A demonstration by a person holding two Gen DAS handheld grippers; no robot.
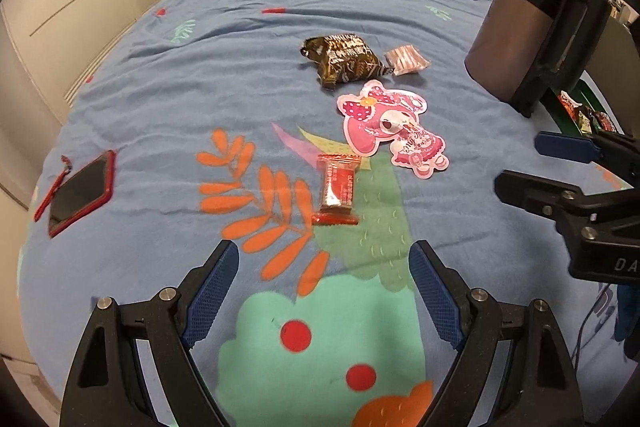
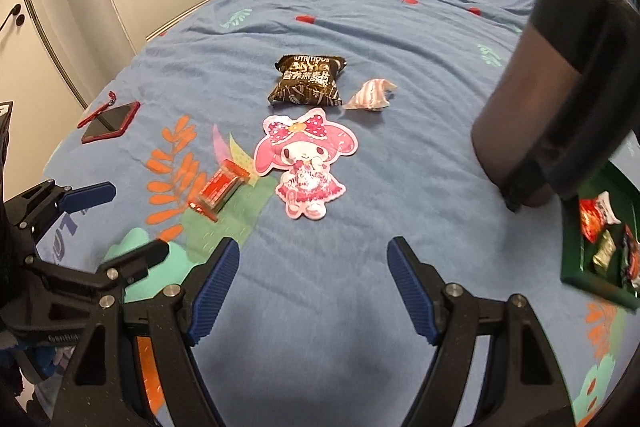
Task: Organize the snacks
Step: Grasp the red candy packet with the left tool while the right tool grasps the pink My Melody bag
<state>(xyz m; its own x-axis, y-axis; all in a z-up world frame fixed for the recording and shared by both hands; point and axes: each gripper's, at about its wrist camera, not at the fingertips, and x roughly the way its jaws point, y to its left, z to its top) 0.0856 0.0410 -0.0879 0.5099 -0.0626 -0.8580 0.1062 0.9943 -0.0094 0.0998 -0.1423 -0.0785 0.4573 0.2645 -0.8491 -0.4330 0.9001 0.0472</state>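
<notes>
Meanwhile, crinkly foil snacks are being displayed on the rumpled blue quilt: a red packet, a bunny-shaped pouch. Both grippers, left gripper and right gripper, are being held wide, gripping nothing.

On the blue bedspread lie four loose snack packets: one dark brown bag, one pink-striped wrapper, one pink packet cut in the shape of a cartoon rabbit, and one red sachet; there is also one phone in a red case, well apart from the snacks. One green tray sits at the right edge, and in it I count perhaps four wrapped snacks, though the edge of the picture cuts them; two grippers are in view, the left gripper and the right gripper, each with two blue pads.
</notes>
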